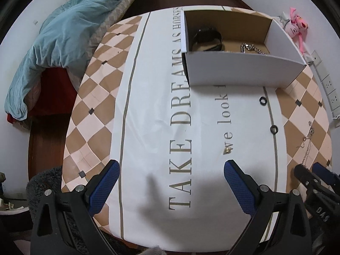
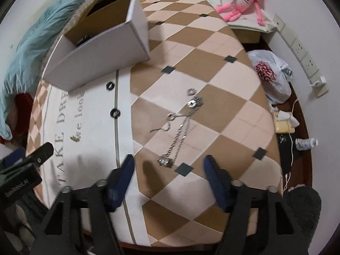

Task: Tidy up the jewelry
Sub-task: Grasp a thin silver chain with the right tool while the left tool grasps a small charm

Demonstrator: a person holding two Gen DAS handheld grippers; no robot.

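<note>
Silver chain necklace, tangled beyond gaping right gripper; left gripper gapes empty; snagging likely if lifted by one strand.

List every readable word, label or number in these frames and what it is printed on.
"TAKE DREAMS AS HORSES", last letters cut off by the box: tablecloth.
"we look", rest hidden behind the box: tablecloth.
"DAS": right tool, uncertain.
Label on left tool: blurred.
Red print on plastic bag: unreadable.
</note>
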